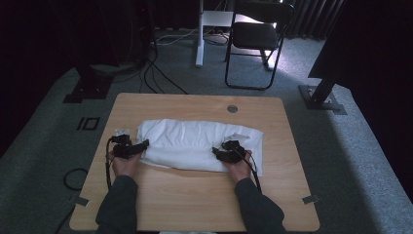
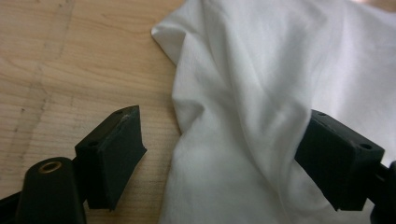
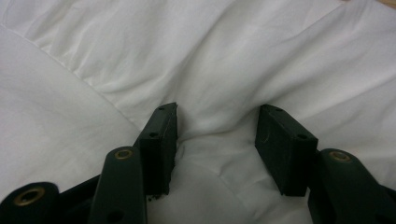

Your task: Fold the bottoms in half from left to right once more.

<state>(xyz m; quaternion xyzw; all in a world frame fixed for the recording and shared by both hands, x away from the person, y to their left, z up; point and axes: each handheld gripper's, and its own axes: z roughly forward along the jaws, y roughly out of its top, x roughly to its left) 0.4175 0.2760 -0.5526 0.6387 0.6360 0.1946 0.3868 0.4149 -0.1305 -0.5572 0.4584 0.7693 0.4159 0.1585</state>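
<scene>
Left tool [image 2: 219, 158] astride white cloth [image 2: 261, 93] edge

Cloth [image 1: 197, 144] on table [image 1: 195, 204] (mid-table), chair [image 1: 255, 34] behind

Near strip: the light wooden bench [image 1: 195, 204] lies bare between the person's edge and the folded white cloth bundle [image 1: 195, 141].
Middle: the cloth bundle spans most of the width and blocks a low pass across.
Left side: bare wood lies beside the cloth's edge; the left hand-held gripper [image 2: 219, 154] has its jaws spread, cloth between them.
Right side: the right hand-held gripper [image 3: 217, 140] stands open amid cloth folds.
Far strip: bare, save a small round grey grommet [image 1: 232, 108].
</scene>
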